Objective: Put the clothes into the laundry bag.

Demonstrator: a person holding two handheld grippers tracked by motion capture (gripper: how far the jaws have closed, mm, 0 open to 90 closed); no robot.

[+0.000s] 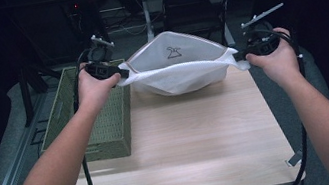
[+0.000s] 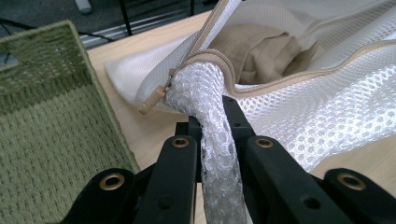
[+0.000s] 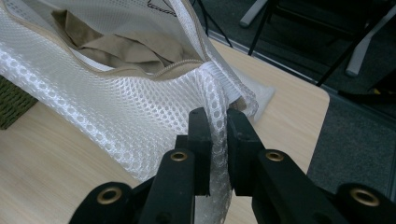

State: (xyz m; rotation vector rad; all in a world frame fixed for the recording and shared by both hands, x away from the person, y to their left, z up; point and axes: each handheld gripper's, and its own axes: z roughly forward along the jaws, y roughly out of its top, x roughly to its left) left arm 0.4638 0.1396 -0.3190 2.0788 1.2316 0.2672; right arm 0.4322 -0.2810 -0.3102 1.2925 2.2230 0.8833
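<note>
While the white mesh bag [image 1: 176,70] hung stretched across the upper middle of the frame, above the far part of the counter [image 1: 185,139], the left tool [image 1: 121,74] was clamped on its left corner and the right tool [image 1: 239,55] on its right. Tan cloth [image 2: 261,51] lay inside. A green woven basket [image 1: 101,118] sat at left.

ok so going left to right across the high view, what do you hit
green woven basket → left tongs → white mesh bag → right tongs
</note>
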